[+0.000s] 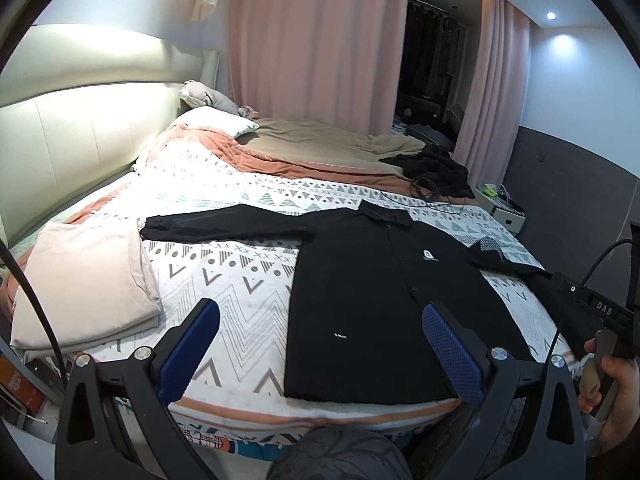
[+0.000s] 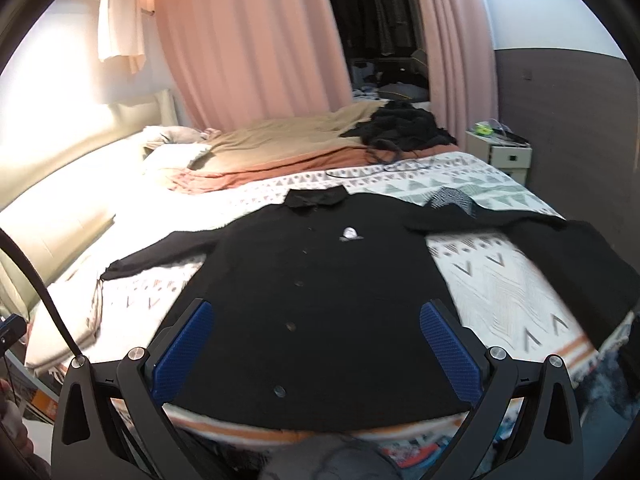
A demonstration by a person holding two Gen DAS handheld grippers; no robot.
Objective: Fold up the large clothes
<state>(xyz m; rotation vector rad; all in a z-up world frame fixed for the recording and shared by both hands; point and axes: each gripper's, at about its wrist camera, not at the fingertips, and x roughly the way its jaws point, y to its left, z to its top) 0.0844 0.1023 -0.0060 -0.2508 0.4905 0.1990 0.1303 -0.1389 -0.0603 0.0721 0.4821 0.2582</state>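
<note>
A black long-sleeved button shirt [image 1: 372, 300] lies flat, front up, on the patterned bedspread [image 1: 232, 280], collar toward the far side and both sleeves spread out sideways. My left gripper [image 1: 320, 312] hovers open above the shirt's left hem area, holding nothing. From the right wrist view the same shirt [image 2: 320, 300] fills the centre, its hem at the bed's near edge. My right gripper [image 2: 316, 316] is open over the lower front of the shirt, empty. The right gripper's body, held by a hand [image 1: 616, 384], shows at the left wrist view's right edge.
A folded cream garment [image 1: 84, 288] lies on the bed's left part. Tan and rust blankets [image 1: 320, 148], a pillow [image 1: 212, 120] and a heap of dark clothes [image 1: 436, 168] sit farther back. A white nightstand [image 2: 500, 152] stands right of the bed. Pink curtains [image 2: 248, 40] hang behind.
</note>
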